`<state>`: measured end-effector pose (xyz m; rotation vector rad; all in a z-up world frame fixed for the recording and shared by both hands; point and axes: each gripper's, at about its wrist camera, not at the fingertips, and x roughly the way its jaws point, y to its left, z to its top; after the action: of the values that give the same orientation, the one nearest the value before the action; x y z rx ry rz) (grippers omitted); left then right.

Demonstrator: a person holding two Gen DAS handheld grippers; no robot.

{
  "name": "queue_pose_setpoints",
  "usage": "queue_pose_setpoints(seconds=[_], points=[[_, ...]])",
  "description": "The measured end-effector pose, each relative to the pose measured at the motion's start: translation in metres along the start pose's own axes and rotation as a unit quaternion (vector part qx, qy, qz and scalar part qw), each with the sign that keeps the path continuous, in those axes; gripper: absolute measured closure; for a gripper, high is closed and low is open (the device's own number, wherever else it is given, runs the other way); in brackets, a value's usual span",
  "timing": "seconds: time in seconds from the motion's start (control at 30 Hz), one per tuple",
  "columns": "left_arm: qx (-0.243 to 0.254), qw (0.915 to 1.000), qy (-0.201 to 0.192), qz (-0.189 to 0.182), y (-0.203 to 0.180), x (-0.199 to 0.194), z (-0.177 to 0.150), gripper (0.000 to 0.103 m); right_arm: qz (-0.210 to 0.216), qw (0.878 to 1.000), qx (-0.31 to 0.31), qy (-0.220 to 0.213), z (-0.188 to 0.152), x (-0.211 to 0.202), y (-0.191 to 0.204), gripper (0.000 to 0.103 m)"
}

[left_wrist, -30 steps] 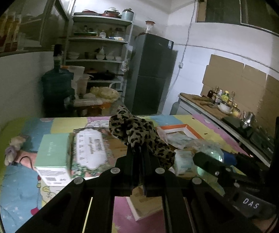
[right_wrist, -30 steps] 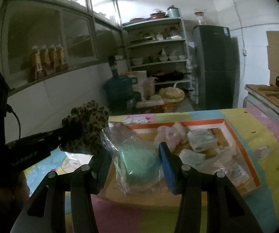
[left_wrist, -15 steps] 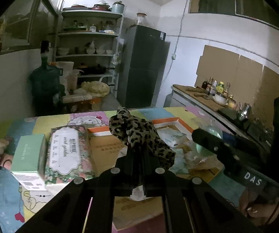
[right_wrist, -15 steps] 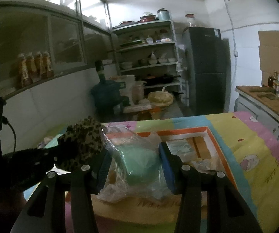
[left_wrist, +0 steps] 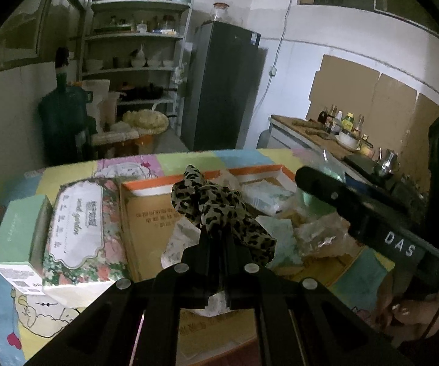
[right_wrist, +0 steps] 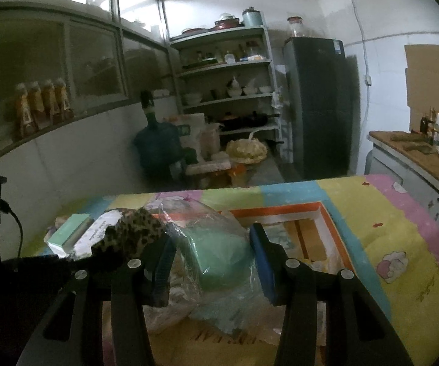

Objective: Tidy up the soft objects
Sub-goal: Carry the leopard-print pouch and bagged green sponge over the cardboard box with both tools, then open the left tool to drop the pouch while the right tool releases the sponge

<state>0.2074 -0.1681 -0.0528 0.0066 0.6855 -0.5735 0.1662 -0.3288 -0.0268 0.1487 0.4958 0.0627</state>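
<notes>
My left gripper (left_wrist: 217, 238) is shut on a leopard-print cloth (left_wrist: 216, 204) and holds it above an open cardboard box (left_wrist: 155, 216) with an orange-and-white rim. The cloth also shows in the right wrist view (right_wrist: 134, 235). My right gripper (right_wrist: 213, 250) is shut on a green soft item in a clear plastic bag (right_wrist: 219, 247), above the same box (right_wrist: 329, 222). The right gripper shows at the right of the left wrist view (left_wrist: 356, 210). Several wrapped soft packs (left_wrist: 265, 195) lie in the box.
A floral tissue box (left_wrist: 79, 228) and a mint-green box (left_wrist: 21, 231) stand left of the cardboard box on a colourful cartoon mat (right_wrist: 402, 244). Beyond the table are a water jug (left_wrist: 63, 122), shelves (left_wrist: 134, 61), a fridge (left_wrist: 225, 85) and a counter with bottles (left_wrist: 335, 128).
Both grippers moved forward and right over the cardboard box, still holding the cloth and the bagged green item. The tissue boxes shifted left in the left wrist view.
</notes>
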Motion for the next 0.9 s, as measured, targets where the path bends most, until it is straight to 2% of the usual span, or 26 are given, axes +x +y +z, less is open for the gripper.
queue_pose_setpoints(seconds=[0.33,0.9], points=[[-0.008,0.9992,0.039,-0.007,0.0,0.023,-0.01,0.097,-0.011,0.999,-0.003,0.033,0.004,0.032,-0.005,0.053],[-0.014,0.9983,0.057,-0.008,0.002,0.04,-0.012,0.097,-0.015,0.997,-0.009,0.075,-0.001,0.07,-0.007,0.053]])
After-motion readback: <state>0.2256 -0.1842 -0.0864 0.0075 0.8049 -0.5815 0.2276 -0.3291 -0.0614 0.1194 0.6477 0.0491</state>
